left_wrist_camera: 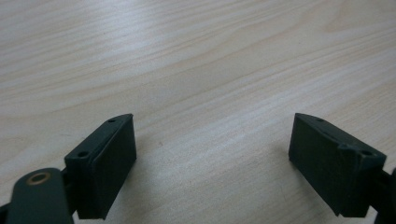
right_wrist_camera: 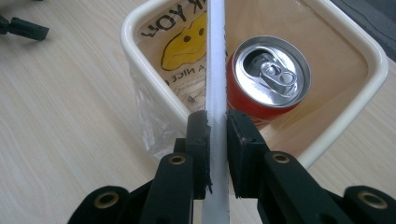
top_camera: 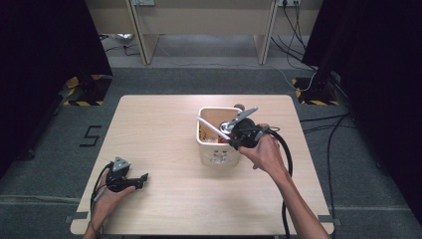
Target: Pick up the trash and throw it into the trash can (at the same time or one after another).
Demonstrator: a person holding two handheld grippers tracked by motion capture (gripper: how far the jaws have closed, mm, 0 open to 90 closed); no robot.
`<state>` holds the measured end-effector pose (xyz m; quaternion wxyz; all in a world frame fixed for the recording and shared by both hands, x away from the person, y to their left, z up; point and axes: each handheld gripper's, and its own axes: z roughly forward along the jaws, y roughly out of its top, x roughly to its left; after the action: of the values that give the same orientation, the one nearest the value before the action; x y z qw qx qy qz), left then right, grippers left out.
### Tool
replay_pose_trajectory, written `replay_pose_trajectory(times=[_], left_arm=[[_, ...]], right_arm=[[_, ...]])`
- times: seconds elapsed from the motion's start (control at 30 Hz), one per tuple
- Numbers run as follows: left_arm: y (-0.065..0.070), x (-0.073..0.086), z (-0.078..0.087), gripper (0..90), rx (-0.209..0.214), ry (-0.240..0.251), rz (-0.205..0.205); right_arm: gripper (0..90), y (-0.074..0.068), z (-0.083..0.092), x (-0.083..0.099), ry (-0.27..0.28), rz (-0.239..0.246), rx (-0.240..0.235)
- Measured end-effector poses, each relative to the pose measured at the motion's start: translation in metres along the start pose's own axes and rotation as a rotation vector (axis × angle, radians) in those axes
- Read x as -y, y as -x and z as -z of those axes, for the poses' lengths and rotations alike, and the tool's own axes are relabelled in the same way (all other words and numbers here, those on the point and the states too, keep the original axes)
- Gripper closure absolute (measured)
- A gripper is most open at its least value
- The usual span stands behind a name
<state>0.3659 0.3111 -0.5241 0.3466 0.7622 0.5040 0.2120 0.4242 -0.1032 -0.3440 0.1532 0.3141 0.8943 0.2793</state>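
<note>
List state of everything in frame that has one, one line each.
left gripper: open, fingers wide apart just above the bare table, holding nothing.
right gripper: shut on white strip, over the tub.
white strip: clamped, reaching across the tub.
red can: upright in the tub, already opened.
cream tub: upright, lidless.

On the bench (top_camera: 164, 114) a bin (right_wrist_camera: 359, 100) stood right of centre with a can (right_wrist_camera: 268, 77) upright inside it, a strip (right_wrist_camera: 215, 56) slanted over its rim, while the left claw (top_camera: 142, 178) lay near the front left corner.
</note>
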Motion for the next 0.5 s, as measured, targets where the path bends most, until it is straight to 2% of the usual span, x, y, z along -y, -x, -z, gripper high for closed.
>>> replay_pose_trajectory(times=[0.13, 0.27, 0.43, 0.5], left_arm=[[0.0005, -0.0001, 0.0000, 14.4, -0.001, -0.001, -0.004], [0.0006, -0.0001, 0.0000, 14.7, -0.001, -0.001, -0.004], [0.0006, -0.0001, 0.0000, 14.6, -0.001, -0.001, -0.005], [0.0007, -0.0001, 0.0000, 14.6, -0.001, -0.001, -0.005]], right_arm=[[79.3, -0.0008, -0.0012, 0.0001, -0.009, 0.001, 0.004], [78.5, -0.0035, -0.0017, -0.0029, -0.006, -0.030, -0.001], [78.5, -0.0045, -0.0037, -0.0042, -0.010, -0.023, 0.005], [78.9, -0.0058, -0.0044, -0.0051, 0.005, -0.018, 0.000]])
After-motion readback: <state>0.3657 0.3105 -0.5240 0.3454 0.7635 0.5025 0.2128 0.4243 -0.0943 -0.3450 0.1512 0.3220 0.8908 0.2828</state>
